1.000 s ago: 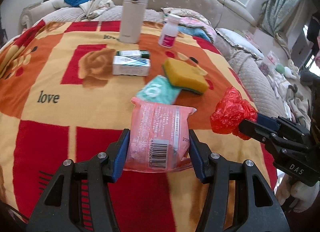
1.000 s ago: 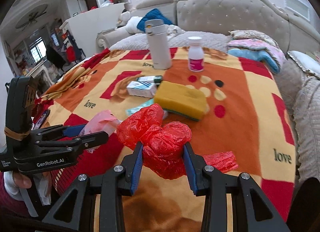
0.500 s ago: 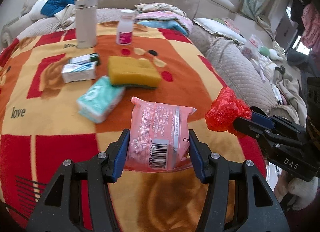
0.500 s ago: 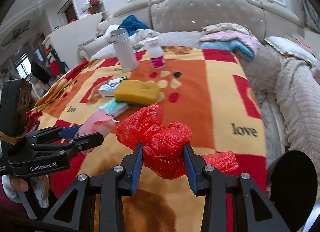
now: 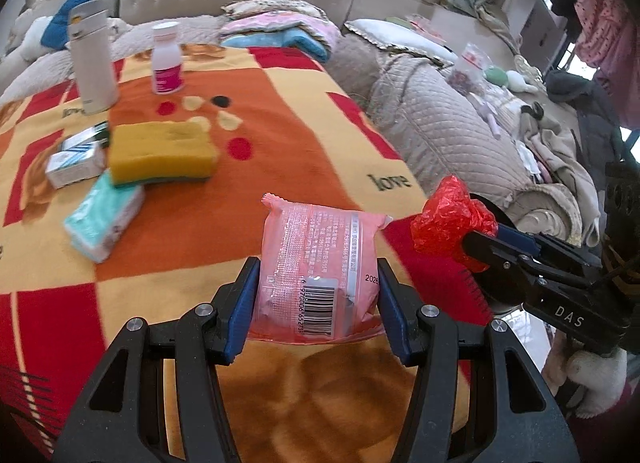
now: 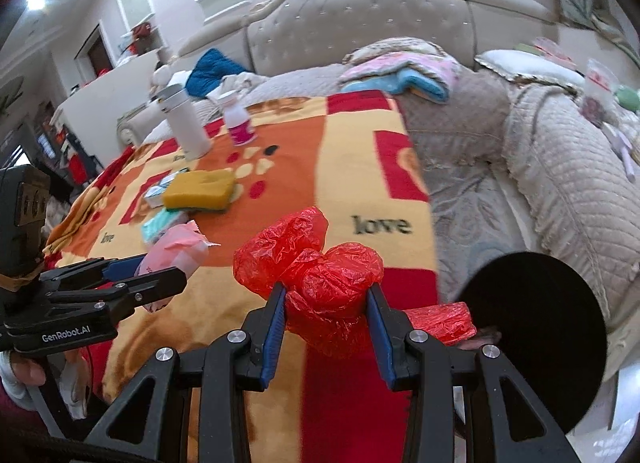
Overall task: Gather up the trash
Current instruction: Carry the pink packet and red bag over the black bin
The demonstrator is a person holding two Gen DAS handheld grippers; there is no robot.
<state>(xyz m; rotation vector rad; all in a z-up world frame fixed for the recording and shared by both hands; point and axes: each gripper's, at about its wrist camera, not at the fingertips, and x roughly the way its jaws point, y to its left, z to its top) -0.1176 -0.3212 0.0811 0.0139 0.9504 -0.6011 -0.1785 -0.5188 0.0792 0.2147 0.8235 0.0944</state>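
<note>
- Left wrist view: the left gripper (image 5: pixel 318 295) has its jaws clenched on a pink wrapper (image 5: pixel 318 259), held above the near edge of the blanket-covered surface (image 5: pixel 280 135).
- The wrapper is thin, glossy plastic film with a barcode; it looks light, crinkly and slippery, so the grip across its flat sides near the sealed bottom edge seems sound.
- To the far left lie a spongy yellow block (image 5: pixel 160 153) and a soft teal tissue pack (image 5: pixel 104 217).
- Right wrist view: the right gripper (image 6: pixel 326 309) grasps a crumpled red plastic bag (image 6: pixel 316 263) by its bunched middle.
- The bag is soft, weightless-looking film that squashes easily; loose lobes bulge past the jaws.
- A dark round bin (image 6: pixel 536 339) sits just to the right.
</note>
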